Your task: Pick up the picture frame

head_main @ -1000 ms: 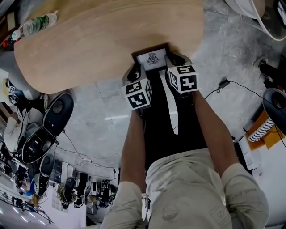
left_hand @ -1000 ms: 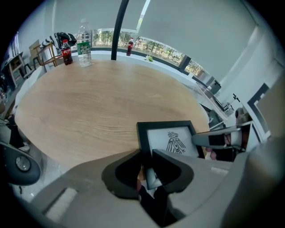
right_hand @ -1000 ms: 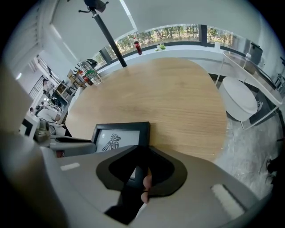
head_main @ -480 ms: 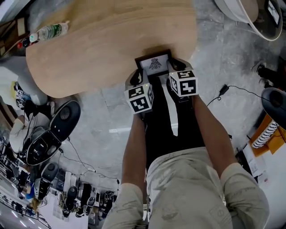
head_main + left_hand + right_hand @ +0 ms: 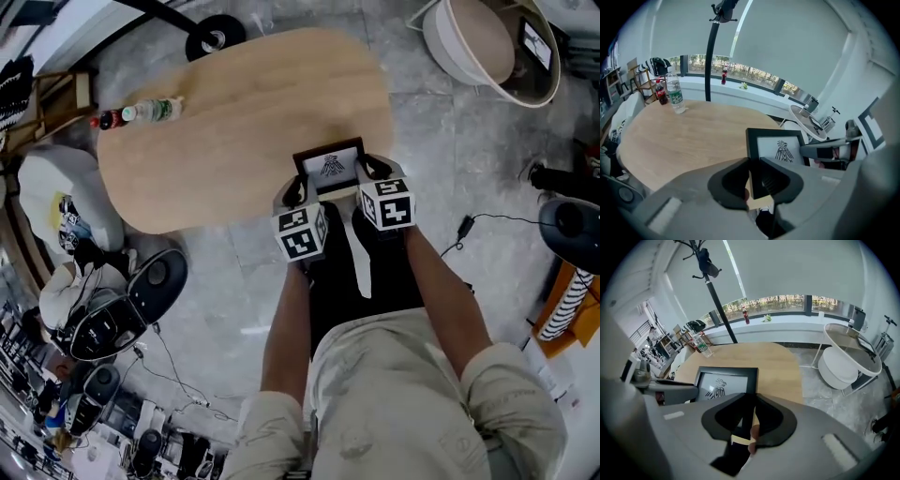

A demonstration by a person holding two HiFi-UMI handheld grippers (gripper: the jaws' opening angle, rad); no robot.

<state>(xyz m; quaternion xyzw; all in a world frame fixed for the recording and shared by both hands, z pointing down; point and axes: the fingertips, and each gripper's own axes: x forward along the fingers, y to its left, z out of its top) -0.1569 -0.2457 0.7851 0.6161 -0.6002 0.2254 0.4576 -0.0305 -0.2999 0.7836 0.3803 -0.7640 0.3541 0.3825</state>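
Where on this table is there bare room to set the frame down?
Nearly the whole wooden table is bare: the wide middle between the picture frame at its near edge and the water bottle and dark bottle at the left end. Only that end is taken. The floor at left is crowded with equipment.

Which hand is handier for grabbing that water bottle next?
Left, probably: the clear plastic water bottle stands at the end of the wooden table nearer the left gripper. It and the right gripper both clamp the black picture frame.
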